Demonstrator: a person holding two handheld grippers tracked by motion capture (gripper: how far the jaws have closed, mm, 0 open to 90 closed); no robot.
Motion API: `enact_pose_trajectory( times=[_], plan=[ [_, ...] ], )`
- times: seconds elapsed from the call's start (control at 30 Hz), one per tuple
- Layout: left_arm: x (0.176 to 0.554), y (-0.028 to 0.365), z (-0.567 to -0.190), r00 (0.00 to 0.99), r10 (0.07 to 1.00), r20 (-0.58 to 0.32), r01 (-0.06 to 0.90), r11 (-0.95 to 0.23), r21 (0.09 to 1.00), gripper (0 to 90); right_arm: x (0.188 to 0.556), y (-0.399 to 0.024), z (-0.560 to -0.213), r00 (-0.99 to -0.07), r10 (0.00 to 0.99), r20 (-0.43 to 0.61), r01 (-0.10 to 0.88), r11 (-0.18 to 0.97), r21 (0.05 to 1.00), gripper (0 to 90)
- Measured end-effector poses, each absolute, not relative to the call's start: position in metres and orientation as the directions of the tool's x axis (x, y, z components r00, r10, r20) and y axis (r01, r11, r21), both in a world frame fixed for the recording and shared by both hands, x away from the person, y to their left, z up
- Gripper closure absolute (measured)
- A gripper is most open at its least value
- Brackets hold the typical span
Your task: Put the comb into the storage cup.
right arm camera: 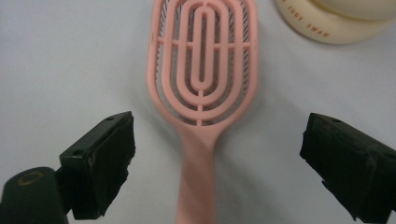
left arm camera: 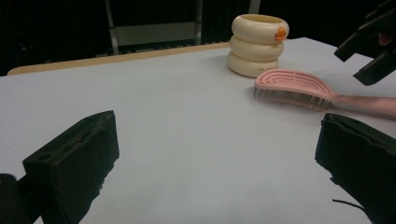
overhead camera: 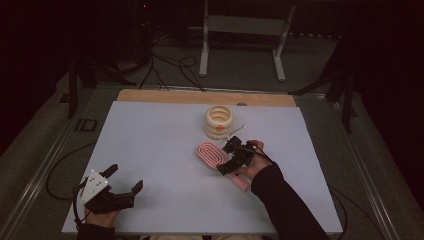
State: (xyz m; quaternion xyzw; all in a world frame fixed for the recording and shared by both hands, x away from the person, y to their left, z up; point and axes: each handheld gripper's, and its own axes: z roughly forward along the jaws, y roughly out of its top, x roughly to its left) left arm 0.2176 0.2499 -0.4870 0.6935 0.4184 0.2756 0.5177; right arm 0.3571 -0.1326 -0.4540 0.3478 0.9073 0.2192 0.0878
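So far nothing is lifted: the pink hairbrush point(right arm camera: 201, 88) lies flat on the worktop point(overhead camera: 150, 145), the right gripper point(right arm camera: 219, 158) straddling its handle, jaws spread; the left gripper point(overhead camera: 117, 187) waits spread, well apart.

Your left gripper point(left arm camera: 215, 163) sits low over the white table point(left arm camera: 187, 121), jaws spread wide with bare surface between them. Ahead and to the right, the pink hairbrush point(left arm camera: 299, 88) lies bristles down, handle running right. Just behind it stands the cream ringed holder point(left arm camera: 257, 44). Your other gripper point(left arm camera: 371, 46) hangs above the handle, not touching.
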Motion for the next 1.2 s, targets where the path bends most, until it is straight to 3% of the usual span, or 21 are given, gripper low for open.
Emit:
enact_pose_trajectory(
  times=[0.6, 0.9, 1.1, 1.2],
  plan=[
    [0.218, 0.249, -0.487, 0.501, 0.864, -0.048, 0.297, -0.119, 0.947, 0.4, 0.369, -0.119, -0.482, -0.766, 0.643, 0.021, 0.616, 0.723, 0.313, 11.9],
    [0.218, 0.249, -0.488, 0.501, 0.864, -0.05, 0.3, -0.12, 0.946, 0.4, 0.37, -0.115, -0.488, -0.759, 0.651, 0.009, 0.627, 0.728, 0.277, 25.6],
    [0.218, 0.249, -0.488, 0.502, 0.864, -0.047, 0.301, -0.124, 0.946, 0.4, 0.369, -0.113, -0.492, -0.765, 0.642, 0.05, 0.634, 0.737, 0.236, 46.1],
    [0.218, 0.249, -0.488, 0.502, 0.864, -0.047, 0.301, -0.124, 0.946, 0.4, 0.369, -0.112, -0.492, -0.755, 0.654, 0.04, 0.644, 0.73, 0.23, 49.8]
  ],
)
